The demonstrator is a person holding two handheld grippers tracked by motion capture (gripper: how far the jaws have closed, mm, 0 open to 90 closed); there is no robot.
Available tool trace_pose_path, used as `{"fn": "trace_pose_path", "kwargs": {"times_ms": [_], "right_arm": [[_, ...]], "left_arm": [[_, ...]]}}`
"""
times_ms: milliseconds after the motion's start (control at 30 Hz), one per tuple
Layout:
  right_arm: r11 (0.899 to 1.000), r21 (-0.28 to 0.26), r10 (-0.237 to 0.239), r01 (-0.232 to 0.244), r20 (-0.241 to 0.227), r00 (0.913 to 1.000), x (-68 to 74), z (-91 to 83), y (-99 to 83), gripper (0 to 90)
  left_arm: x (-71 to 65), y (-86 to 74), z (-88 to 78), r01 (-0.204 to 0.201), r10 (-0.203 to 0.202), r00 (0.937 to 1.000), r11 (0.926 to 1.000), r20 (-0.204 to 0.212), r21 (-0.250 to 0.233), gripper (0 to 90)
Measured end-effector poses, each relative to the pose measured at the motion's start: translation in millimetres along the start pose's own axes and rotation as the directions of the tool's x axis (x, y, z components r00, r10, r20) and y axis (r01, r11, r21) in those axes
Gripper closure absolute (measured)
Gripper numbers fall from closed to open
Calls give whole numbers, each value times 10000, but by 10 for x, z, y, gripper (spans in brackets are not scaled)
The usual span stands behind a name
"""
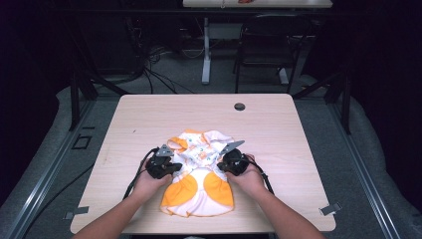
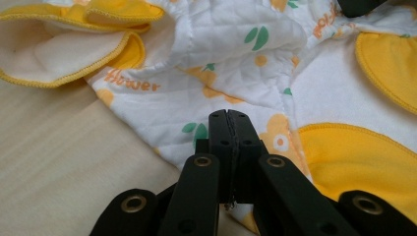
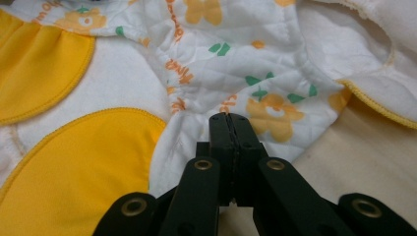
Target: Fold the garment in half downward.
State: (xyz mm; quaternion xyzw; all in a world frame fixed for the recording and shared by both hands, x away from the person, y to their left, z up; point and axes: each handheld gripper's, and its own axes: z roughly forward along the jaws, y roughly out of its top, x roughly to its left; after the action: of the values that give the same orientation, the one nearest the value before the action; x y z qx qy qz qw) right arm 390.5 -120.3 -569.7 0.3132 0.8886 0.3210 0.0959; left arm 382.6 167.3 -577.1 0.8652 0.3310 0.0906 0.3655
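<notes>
— The table (image 1: 149, 119)?
— Garment (image 1: 199, 184) lies near-centre, long axis running away from the person.
— Hands?
— Both low, flanking it; left gripper (image 2: 229, 118) and right gripper (image 3: 229, 120) closed (whether pinching cloth, can't tell).

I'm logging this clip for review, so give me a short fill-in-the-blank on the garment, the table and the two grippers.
1. The white quilted baby garment with yellow patches lies on a light ____ table.
2. In its own view, the left gripper has its jaws ____.
3. The right gripper also has its jaws ____.
4. In the high view, the garment lies ____ the two grippers.

Missing words: wooden; shut; shut; between
</notes>
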Motion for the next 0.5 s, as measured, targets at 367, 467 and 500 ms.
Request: {"fn": "trace_pose_path", "kwargs": {"times_ms": [367,467,500], "right_arm": [[9974,488,-512,536,-496,9975,216,-134,-106,897],[9973,487,-526,557,-631,9966,206,-160,-78,898],[9970,490,-563,595,-640,9964,200,-179,-62,898]], "left_arm": [[-194,-107,-110,-150,131,9981,9994,609,307,895],[-178,-55,-158,-213,187,9977,9990,656,390,865],[-160,-15,-203,-370,347,9974,9987,634,350,865]]}}
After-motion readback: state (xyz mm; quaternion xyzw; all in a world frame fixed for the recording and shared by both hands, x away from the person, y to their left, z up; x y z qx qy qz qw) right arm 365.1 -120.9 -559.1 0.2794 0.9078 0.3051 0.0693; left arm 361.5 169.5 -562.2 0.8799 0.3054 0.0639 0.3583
